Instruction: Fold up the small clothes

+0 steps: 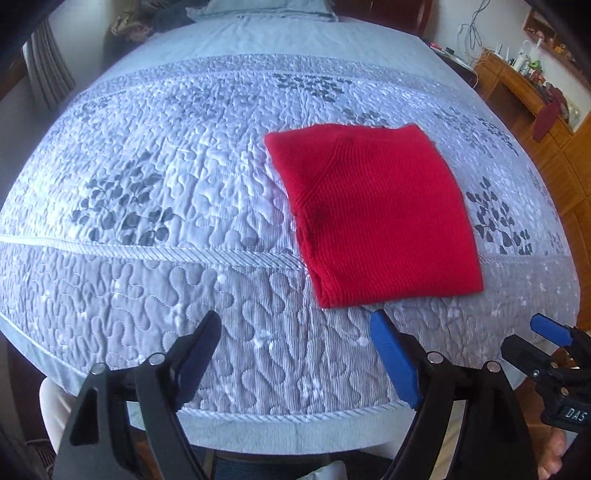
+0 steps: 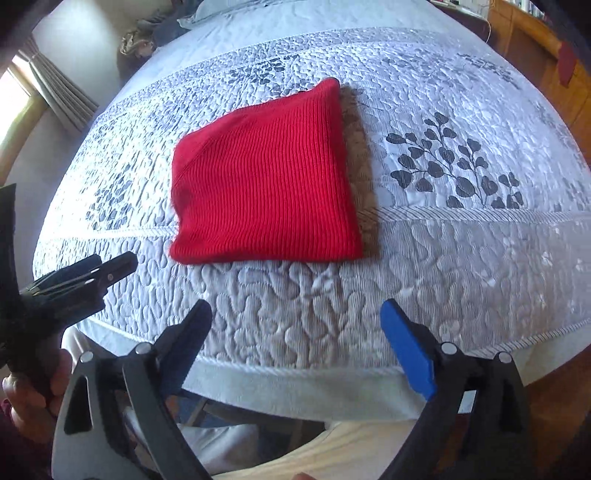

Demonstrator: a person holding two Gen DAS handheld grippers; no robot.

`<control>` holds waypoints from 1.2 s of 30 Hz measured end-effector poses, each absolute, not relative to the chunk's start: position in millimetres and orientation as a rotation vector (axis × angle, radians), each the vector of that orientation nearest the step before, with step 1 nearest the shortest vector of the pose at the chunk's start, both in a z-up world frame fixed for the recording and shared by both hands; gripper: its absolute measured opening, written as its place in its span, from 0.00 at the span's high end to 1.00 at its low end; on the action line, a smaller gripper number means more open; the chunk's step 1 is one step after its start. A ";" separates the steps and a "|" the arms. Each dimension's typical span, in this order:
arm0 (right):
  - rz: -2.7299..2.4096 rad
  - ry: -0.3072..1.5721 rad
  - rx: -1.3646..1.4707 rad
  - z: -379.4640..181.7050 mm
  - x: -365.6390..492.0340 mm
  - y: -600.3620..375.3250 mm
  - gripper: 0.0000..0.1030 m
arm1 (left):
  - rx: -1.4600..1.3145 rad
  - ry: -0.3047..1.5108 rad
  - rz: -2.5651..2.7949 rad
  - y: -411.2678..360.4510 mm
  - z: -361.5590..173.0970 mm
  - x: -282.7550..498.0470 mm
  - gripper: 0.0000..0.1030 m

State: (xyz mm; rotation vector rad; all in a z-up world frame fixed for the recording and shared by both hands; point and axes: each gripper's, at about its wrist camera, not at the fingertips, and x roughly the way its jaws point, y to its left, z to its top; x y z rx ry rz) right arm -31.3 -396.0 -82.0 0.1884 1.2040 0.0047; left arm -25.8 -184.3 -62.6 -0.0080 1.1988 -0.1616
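**Two grippers idle, one folded red garment on the bed**

Two handheld tools, nearest item. Left gripper [image 1: 295,321]: fingers spread wide, nothing between them, hovering over the near hem of the bed, clear of the cloth. Right gripper [image 2: 295,310]: fingers likewise spread and empty, held at the same near edge. Each shows at the margin of the other's view, side by side. Judgement: both are held back and open because no grasp is in hand at this moment; the garment lies free of them.

One quilted bedspread [image 1: 147,229], pale grey-white with stitched meander pattern, corded seams and dark leaf prints. It serves as the working surface and carries the garment only.

One red knit garment [image 2: 266,184], ribbed, lying flat as a compact, roughly square packet on the bedspread just beyond the fingers, to the right of centre in the left view. Layers look stacked, with a diagonal seam showing on top. Judgement: folding appears complete or nearly so. A brown furry edge [image 2: 360,166] shows along its right side; whether trim or a separate piece beneath, I cannot tell.

Far background: pillow [image 1: 266,9] at the bed head, curtain [image 2: 59,92] at left, wooden shelving [image 1: 524,85] with small clutter at right. No containers in use.
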 end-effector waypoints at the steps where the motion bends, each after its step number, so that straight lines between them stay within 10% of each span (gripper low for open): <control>1: 0.007 1.203 0.183 -80.1 -33.4 -393.6 0.10 | -0.003 1.195 -0.162 -184.2 -59.9 -28.8 0.19; 36: -0.034 1.217 0.127 -75.9 -37.9 -381.3 0.08 | 0.100 1.176 -0.128 -193.7 -41.4 -61.5 0.16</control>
